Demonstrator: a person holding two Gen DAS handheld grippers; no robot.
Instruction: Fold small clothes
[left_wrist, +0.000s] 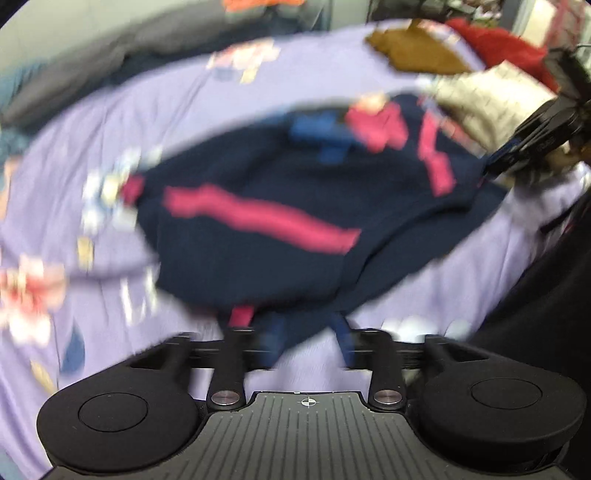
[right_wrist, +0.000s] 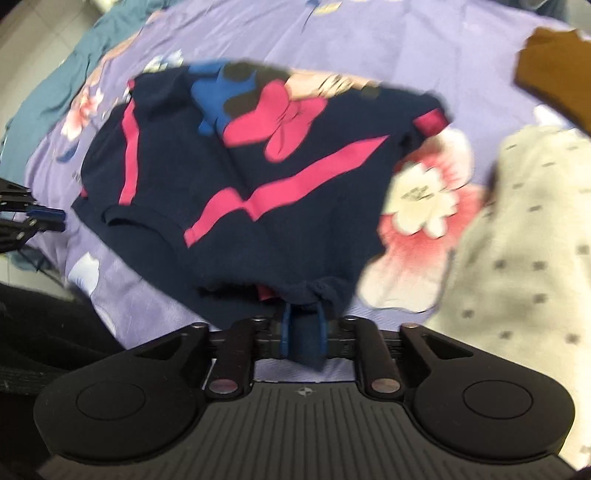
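Observation:
A small navy garment (left_wrist: 280, 206) with pink stripes and a pink and blue print lies spread on a purple floral bedsheet (left_wrist: 177, 110); the left wrist view is blurred. My left gripper (left_wrist: 306, 332) is at its near edge, blue fingers apart, with cloth hanging between them. In the right wrist view the same garment (right_wrist: 229, 177) is seen from the other side. My right gripper (right_wrist: 304, 328) is shut on its near hem, which bunches between the blue fingers (right_wrist: 287, 328). The right gripper also shows in the left wrist view (left_wrist: 532, 144), the left gripper in the right wrist view (right_wrist: 40, 216).
A cream dotted garment (right_wrist: 524, 258) lies right of the navy one, a brown garment (right_wrist: 554, 74) beyond it. A teal cloth (right_wrist: 55, 85) lies at the sheet's far left edge. A red cloth (left_wrist: 506, 48) is piled at the back. Dark fabric (left_wrist: 546, 314) is near right.

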